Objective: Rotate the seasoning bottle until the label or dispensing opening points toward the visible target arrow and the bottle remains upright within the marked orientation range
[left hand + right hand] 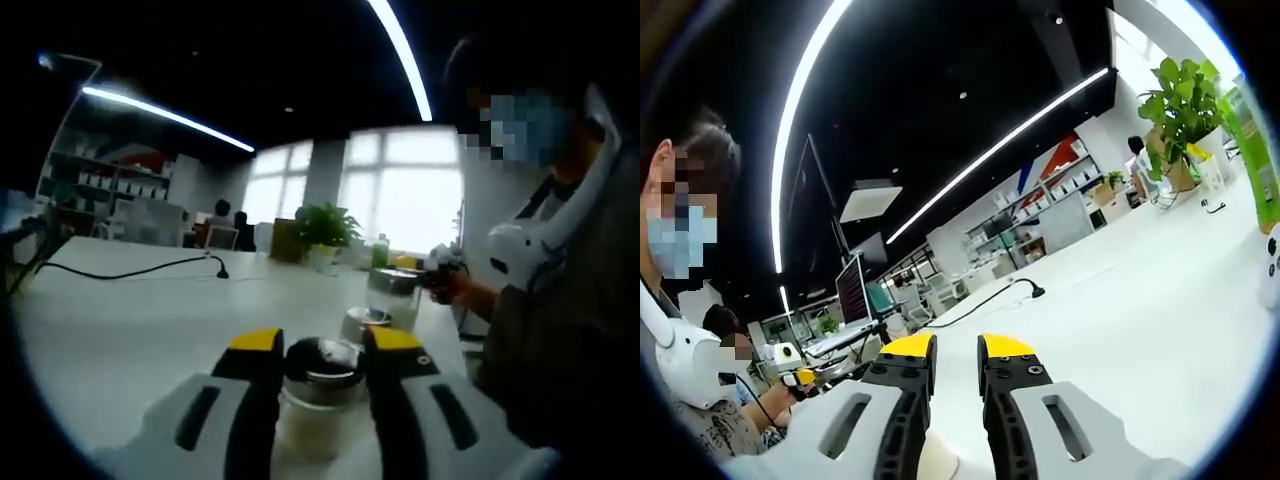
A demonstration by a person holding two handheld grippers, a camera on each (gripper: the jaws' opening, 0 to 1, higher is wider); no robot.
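— Where does the seasoning bottle (320, 395) stand?
— On the table (120, 330), upright between the jaws of the left gripper (322, 352) in the left gripper view.
— And behind it?
— A second jar (365, 324) just beyond, then a taller container (392, 296) further back. A potted plant (322, 232) sits at the far edge, and a cable (130, 268) runs across the table to the left.
— And the right gripper view?
— The right gripper (956, 352) rises over the tabletop; a person (685, 300) is at the left.
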